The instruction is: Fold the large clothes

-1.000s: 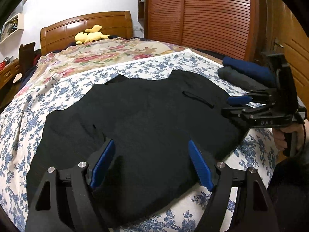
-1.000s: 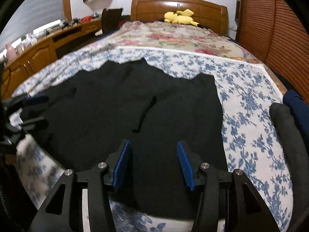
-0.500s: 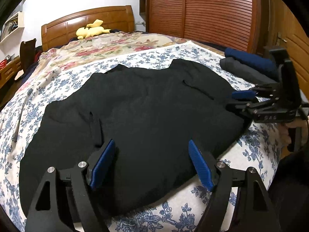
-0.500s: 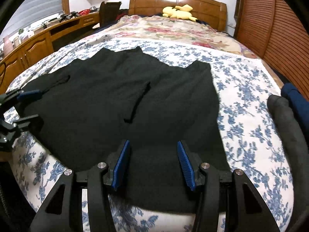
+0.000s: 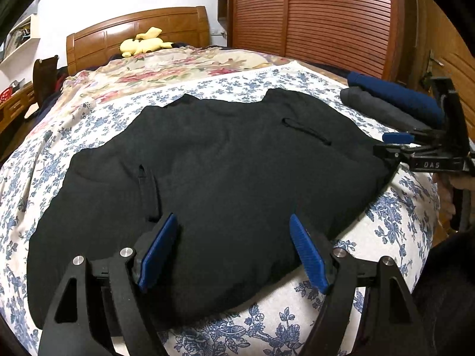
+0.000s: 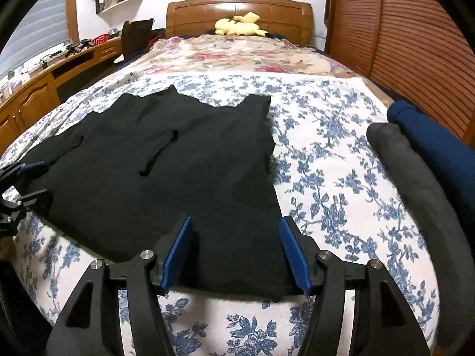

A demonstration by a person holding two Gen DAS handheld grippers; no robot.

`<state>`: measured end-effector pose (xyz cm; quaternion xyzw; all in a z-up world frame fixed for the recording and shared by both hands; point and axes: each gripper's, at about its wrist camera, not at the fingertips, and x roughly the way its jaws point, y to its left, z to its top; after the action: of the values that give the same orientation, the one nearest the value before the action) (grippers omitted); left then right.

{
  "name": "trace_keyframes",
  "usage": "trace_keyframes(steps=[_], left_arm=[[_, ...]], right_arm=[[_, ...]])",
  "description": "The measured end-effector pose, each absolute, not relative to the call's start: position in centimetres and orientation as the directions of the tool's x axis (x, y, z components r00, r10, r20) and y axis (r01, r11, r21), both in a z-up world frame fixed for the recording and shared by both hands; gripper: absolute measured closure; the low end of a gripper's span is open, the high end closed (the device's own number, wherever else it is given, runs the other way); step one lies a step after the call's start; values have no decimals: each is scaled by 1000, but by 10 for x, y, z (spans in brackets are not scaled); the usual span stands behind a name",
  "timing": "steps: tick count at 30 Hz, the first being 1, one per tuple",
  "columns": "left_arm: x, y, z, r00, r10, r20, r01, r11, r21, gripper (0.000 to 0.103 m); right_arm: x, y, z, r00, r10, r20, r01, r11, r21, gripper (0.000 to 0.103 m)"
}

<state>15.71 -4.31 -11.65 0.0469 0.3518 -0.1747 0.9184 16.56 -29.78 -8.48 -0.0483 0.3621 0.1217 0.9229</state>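
Observation:
A large black garment (image 5: 225,172) lies spread flat on the blue-flowered bedsheet (image 5: 394,207); it also shows in the right wrist view (image 6: 184,172). My left gripper (image 5: 233,228) is open over the garment's near edge, holding nothing. My right gripper (image 6: 236,231) is open over the garment's near right corner, empty. In the left wrist view the right gripper (image 5: 392,144) shows at the garment's right edge. In the right wrist view the left gripper (image 6: 31,179) shows at the garment's left edge.
Folded grey (image 6: 421,195) and navy (image 6: 439,145) clothes lie at the bed's right side. A yellow plush toy (image 6: 239,26) sits by the wooden headboard. A floral quilt (image 6: 237,56) covers the far half. A wooden wardrobe (image 5: 314,20) stands right, a desk (image 6: 44,89) left.
Both grippers have drawn back toward the foot of the bed and stayed open. The garment now lies flatter on the sheet.

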Motion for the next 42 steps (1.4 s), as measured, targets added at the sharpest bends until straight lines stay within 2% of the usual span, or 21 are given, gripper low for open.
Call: trace_keyframes(steps=[13,20,22,31,32,33,34,35,36,39,42], left_arm=[[157,-43,-119,690,-286,-665,354,935,-35,24],[156,-42,-121,688,-287,-666,354,934,-37,24],[156,-42,-121,689,-287,-666,356,934,-34,24],[156,-42,-127,685,-293,-667,361,932,-39,24],[156,-43,-126,685,-294,-667,362,931,-39,24],[156,-43,-126,684,-295,-667,363,931,-40,24],[156,-43,-126,683,-297,-667,363,931,-42,24],[156,-43,-125,683,-298,-667,363,931,-44,24],[156,-43,-125,681,-301,-667,365,930,-47,24],[157,-42,-122,680,-307,-666,367,929,-53,24],[156,-40,-121,679,-314,-664,370,927,-60,24]], right_arm=[[171,-305,-94,654,261,-710,-258,959,114,38],[163,-304,-90,643,215,-735,-247,967,67,37],[161,-309,-90,648,194,-737,-219,974,64,34],[168,-316,-95,598,291,-747,-214,956,200,32],[168,-317,-97,597,308,-741,-219,951,218,35],[167,-318,-98,593,334,-733,-229,942,244,46],[166,-319,-97,592,356,-723,-241,934,263,67],[165,-319,-96,589,371,-718,-253,928,272,78],[164,-319,-94,593,376,-712,-262,926,271,84],[159,-319,-81,631,379,-677,-283,925,253,91],[153,-322,-60,678,393,-621,-293,920,261,92]])
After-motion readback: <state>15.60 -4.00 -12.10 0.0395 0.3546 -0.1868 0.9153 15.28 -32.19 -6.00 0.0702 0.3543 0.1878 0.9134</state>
